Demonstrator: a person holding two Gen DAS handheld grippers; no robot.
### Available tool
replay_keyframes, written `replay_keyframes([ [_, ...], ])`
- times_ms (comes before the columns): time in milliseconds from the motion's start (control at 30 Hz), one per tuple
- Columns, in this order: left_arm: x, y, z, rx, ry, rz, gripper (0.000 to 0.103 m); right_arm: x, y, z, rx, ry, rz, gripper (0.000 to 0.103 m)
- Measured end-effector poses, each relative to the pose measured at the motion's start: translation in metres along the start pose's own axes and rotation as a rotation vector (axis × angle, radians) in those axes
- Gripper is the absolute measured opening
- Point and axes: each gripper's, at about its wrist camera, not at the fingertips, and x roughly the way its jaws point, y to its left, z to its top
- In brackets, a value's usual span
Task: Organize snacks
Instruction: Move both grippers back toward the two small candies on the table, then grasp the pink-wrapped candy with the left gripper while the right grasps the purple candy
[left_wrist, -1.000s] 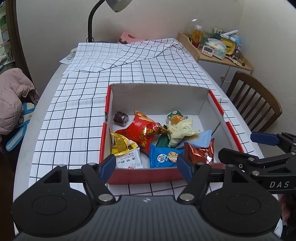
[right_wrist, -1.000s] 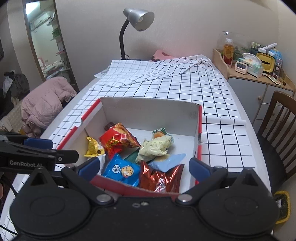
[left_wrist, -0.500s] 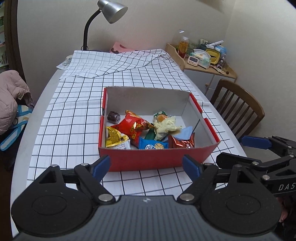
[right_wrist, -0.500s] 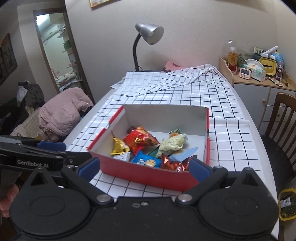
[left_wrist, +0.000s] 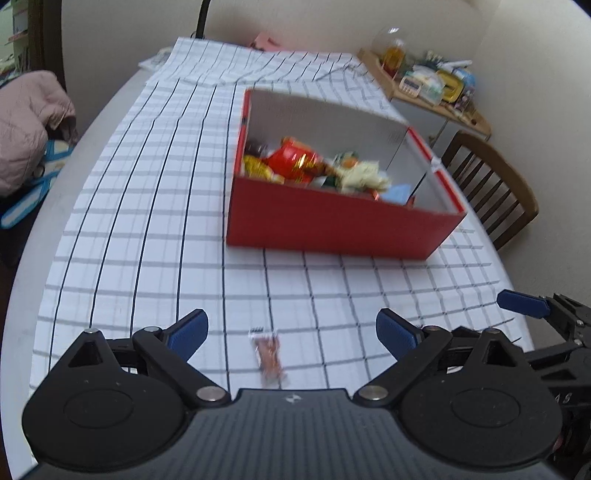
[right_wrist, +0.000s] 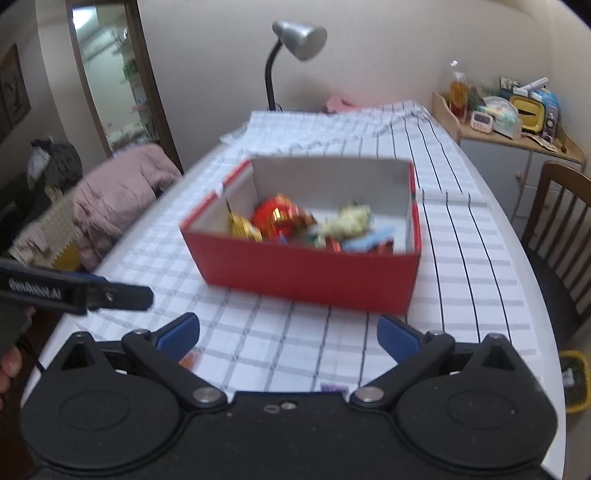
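A red box (left_wrist: 332, 229) (right_wrist: 306, 273) with white inner walls stands on the checked tablecloth (left_wrist: 147, 221) and holds several bright snack packets (left_wrist: 303, 162) (right_wrist: 280, 218). A small brown snack wrapper (left_wrist: 269, 354) lies on the cloth near the front edge, below the gap of my left gripper (left_wrist: 291, 332), whose jaws are opening and touch nothing. My right gripper (right_wrist: 288, 336) stands open and empty, short of the box. An orange scrap (right_wrist: 190, 360) and a purple wrapper (right_wrist: 334, 387) peek out by its fingers. Each gripper shows at the edge of the other's view.
A wooden chair (left_wrist: 491, 184) (right_wrist: 565, 221) stands at the table's right side, with a cluttered side cabinet (right_wrist: 517, 122) behind it. A desk lamp (right_wrist: 295, 40) rises at the far end. A pink jacket (right_wrist: 118, 192) lies off the left edge.
Both grippers have drawn back from over the box toward the table's near edge. The left jaws have spread wider. The small brown wrapper has come into the left wrist view.
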Motion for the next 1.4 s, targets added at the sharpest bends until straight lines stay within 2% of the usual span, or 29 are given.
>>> replay_keyframes([
  [133, 0.016, 0.000, -0.017, 0.012, 0.039, 0.051, 0.098, 0.018, 0.000, -0.027, 0.005, 0.073, -0.027, 0.103],
  [300, 0.034, 0.004, -0.027, 0.009, 0.094, 0.090, 0.098, 0.036, -0.009, -0.042, 0.064, 0.124, -0.039, 0.102],
  [533, 0.054, 0.007, -0.029, 0.009, 0.135, 0.126, 0.098, 0.054, -0.011, -0.051, 0.069, 0.172, -0.046, 0.100],
  [933, 0.078, 0.010, -0.026, -0.027, 0.172, 0.130, 0.097, 0.077, -0.014, -0.049, 0.060, 0.207, -0.076, 0.085],
  [1000, 0.079, 0.009, -0.025, -0.025, 0.170, 0.133, 0.095, 0.080, -0.015, -0.049, 0.065, 0.213, -0.079, 0.079],
  [1133, 0.084, 0.007, -0.025, -0.013, 0.179, 0.132, 0.079, 0.082, -0.012, -0.050, 0.044, 0.214, -0.104, 0.073],
  [1233, 0.085, 0.004, -0.025, 0.010, 0.176, 0.142, 0.072, 0.084, -0.009, -0.049, 0.026, 0.213, -0.127, 0.064],
  [1400, 0.083, -0.001, -0.027, 0.045, 0.167, 0.149, 0.052, 0.084, -0.006, -0.050, 0.006, 0.208, -0.164, 0.051],
])
